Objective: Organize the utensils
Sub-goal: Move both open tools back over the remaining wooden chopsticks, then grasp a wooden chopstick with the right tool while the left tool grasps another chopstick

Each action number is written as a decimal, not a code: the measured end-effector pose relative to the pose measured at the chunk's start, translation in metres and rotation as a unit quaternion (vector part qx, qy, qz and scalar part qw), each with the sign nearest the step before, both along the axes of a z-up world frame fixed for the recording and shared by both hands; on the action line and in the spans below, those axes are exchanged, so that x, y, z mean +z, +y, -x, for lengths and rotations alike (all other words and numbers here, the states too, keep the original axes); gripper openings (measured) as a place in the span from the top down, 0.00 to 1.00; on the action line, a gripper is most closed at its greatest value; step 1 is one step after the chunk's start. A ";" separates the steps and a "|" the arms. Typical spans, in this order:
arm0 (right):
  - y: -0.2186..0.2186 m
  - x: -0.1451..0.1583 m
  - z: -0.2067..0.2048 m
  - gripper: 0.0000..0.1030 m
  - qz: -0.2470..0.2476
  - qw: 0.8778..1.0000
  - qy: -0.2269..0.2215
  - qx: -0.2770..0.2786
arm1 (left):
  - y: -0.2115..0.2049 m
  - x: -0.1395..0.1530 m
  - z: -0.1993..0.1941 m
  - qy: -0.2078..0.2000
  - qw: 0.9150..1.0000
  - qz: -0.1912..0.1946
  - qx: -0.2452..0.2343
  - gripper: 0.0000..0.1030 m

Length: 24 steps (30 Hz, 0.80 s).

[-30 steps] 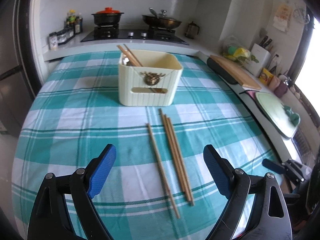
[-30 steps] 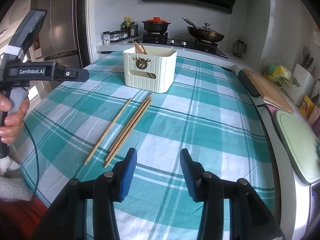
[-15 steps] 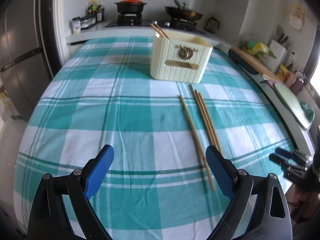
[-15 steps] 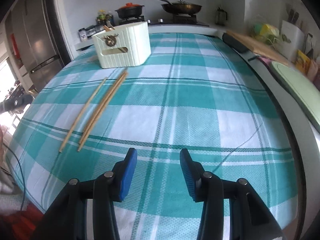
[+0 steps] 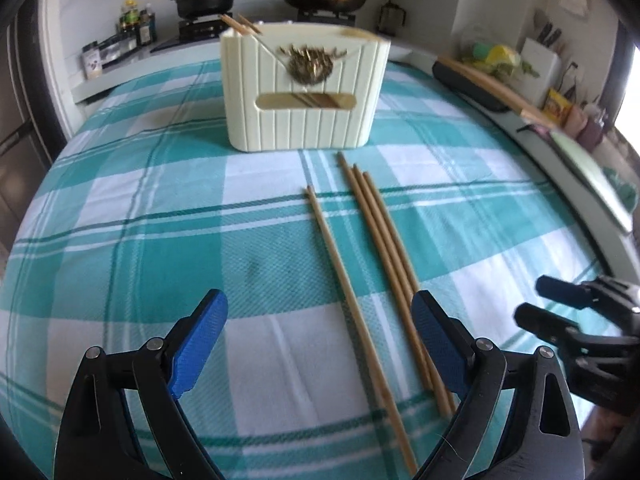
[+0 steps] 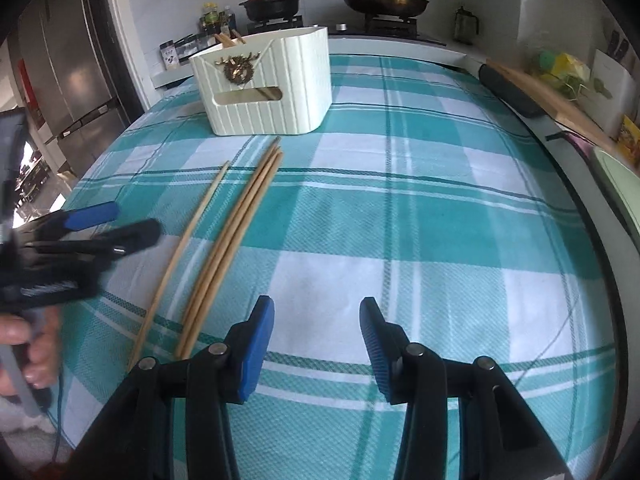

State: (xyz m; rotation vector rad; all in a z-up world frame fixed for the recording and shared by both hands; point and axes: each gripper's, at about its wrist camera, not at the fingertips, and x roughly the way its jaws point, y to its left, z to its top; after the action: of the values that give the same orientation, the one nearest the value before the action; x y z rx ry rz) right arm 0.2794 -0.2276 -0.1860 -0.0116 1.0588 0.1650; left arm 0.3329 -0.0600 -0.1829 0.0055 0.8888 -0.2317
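Approach step, by the look of it: nothing gripped yet, both tools low over the checked cloth point(image 5: 120, 216) on the counter. Left gripper point(image 5: 320, 344) with fingers point(image 5: 198, 340) spread wide and empty, straddling the near ends of the chopsticks point(image 5: 384, 264); single stick squarely in the gap, the bundle running under the right finger. Right gripper point(image 6: 317, 342) with fingers part-open, empty, over bare cloth just right of the sticks' near ends. Hand point(image 6: 24, 344) on the left tool's handle seen at the edge of the right view. Counted on the cloth: four chopsticks, one lying alone, three bunched together beside it, all pointing toward the bin point(image 5: 304, 92), tips just short of its base. One cream bin, upright at the far side, with at least two more sticks poking from its back corner; exact count inside hidden. Next move, judged: lower further, close on one stick or the bunch near the end, lift without rolling the rest, then carry to the bin and drop in. Thin round sticks flat on cloth likely to slip.
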 end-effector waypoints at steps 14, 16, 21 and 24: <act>0.023 -0.022 -0.058 0.56 -0.036 0.999 0.027 0.010 | 0.003 -0.029 -0.022 0.020 0.999 -0.036 0.019 0.09; 0.031 -0.024 -0.067 0.56 -0.037 0.999 0.029 0.017 | 0.004 -0.029 -0.022 0.018 0.999 -0.037 0.016 0.09; 0.049 -0.032 -0.081 0.56 -0.020 0.999 0.031 0.034 | 0.013 -0.029 -0.022 0.020 0.999 -0.037 0.020 0.09; 0.055 -0.033 -0.083 0.56 -0.004 0.999 0.022 0.042 | 0.019 -0.030 -0.023 0.020 0.999 -0.040 0.025 0.09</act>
State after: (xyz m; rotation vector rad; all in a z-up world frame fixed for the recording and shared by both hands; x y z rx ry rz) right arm 0.3625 -0.1729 -0.2186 -0.0463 1.1026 0.2471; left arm 0.3559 -0.0406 -0.2130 0.0521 0.9374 -0.1499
